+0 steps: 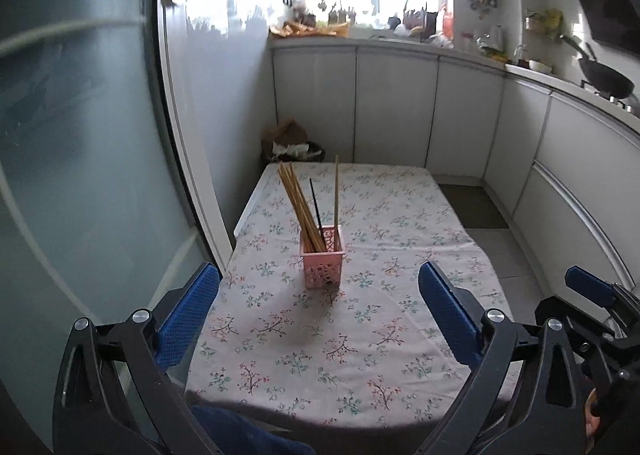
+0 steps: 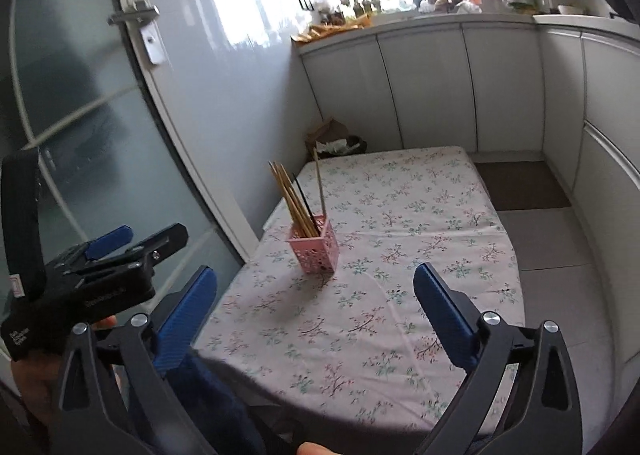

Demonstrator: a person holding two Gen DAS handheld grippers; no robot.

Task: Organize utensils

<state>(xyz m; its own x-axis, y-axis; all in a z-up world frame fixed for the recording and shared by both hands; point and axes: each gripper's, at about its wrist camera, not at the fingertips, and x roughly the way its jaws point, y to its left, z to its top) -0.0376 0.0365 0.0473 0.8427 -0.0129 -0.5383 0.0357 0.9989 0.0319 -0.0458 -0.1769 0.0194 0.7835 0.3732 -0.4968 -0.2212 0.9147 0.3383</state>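
Both tongs, left (image 1: 320, 319) and right (image 2: 316, 315), gape empty over the worktop (image 1: 380, 215); light, stiff chopsticks (image 1: 298, 199) probably lift best mid-shaft from their tippy pink basket (image 1: 323, 257).

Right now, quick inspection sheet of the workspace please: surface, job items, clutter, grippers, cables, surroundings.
Surface: table under a floral cloth, bare apart from the basket.
Job's things: pink basket upright mid-table, holding wooden chopsticks and one dark stick, all leaning.
Clutter: nothing seen on the table; full bin on the floor behind it.
Grippers: left hand-held gripper open, empty; right hand-held gripper open, empty; both short of the basket.
Cables: nothing seen.
Surroundings: glass door at left, white cabinets, crowded counter, wok on the stove.
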